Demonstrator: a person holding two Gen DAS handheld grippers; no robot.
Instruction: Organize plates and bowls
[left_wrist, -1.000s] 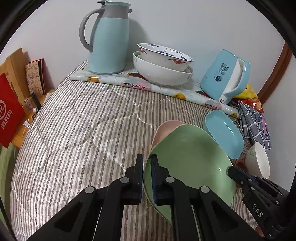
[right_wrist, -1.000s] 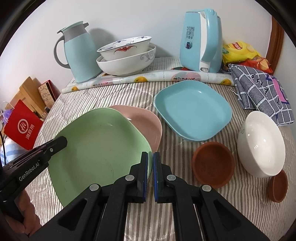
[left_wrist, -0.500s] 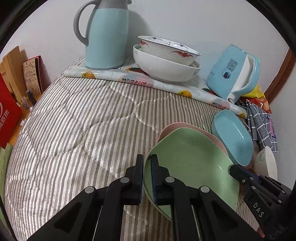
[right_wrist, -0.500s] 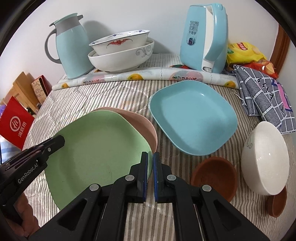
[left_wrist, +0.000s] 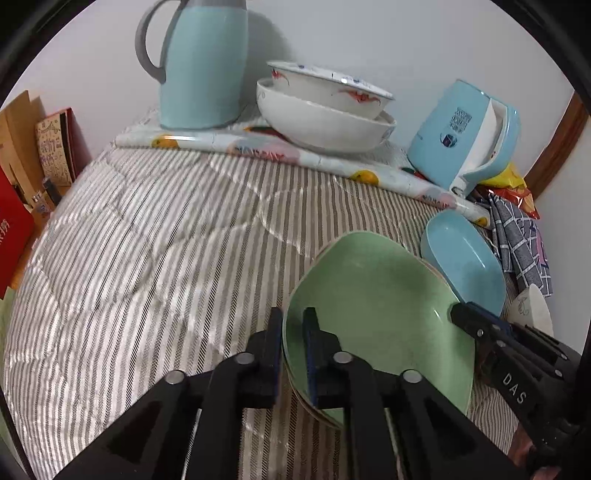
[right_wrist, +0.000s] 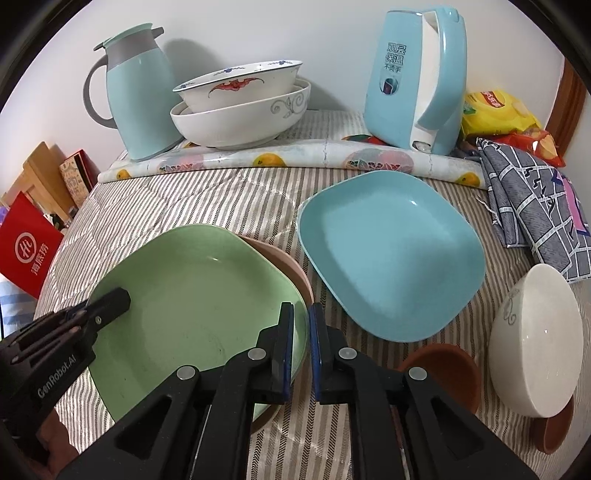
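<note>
A green plate (right_wrist: 192, 295) lies on top of a pink plate (right_wrist: 291, 269) on the striped cloth. My left gripper (left_wrist: 293, 328) is shut on the green plate's (left_wrist: 376, 306) left rim. My right gripper (right_wrist: 301, 325) is shut on its right rim. A blue plate (right_wrist: 391, 251) lies just right of the stack; it also shows in the left wrist view (left_wrist: 465, 262). A white bowl (right_wrist: 535, 336) leans tilted at the right, beside a brown dish (right_wrist: 443, 365). Two stacked white bowls (right_wrist: 243, 107) stand at the back.
A light blue jug (right_wrist: 136, 96) and a blue kettle (right_wrist: 417, 77) stand at the back on a rolled fruit-print mat (right_wrist: 295, 160). A checked cloth (right_wrist: 535, 206) and snack bags (right_wrist: 495, 114) lie at the right. A red bag (right_wrist: 26, 247) stands beyond the left edge.
Both grippers have carried the green plate forward over the pink plate, which is now almost covered. The stack sits closer to the blue plate.
</note>
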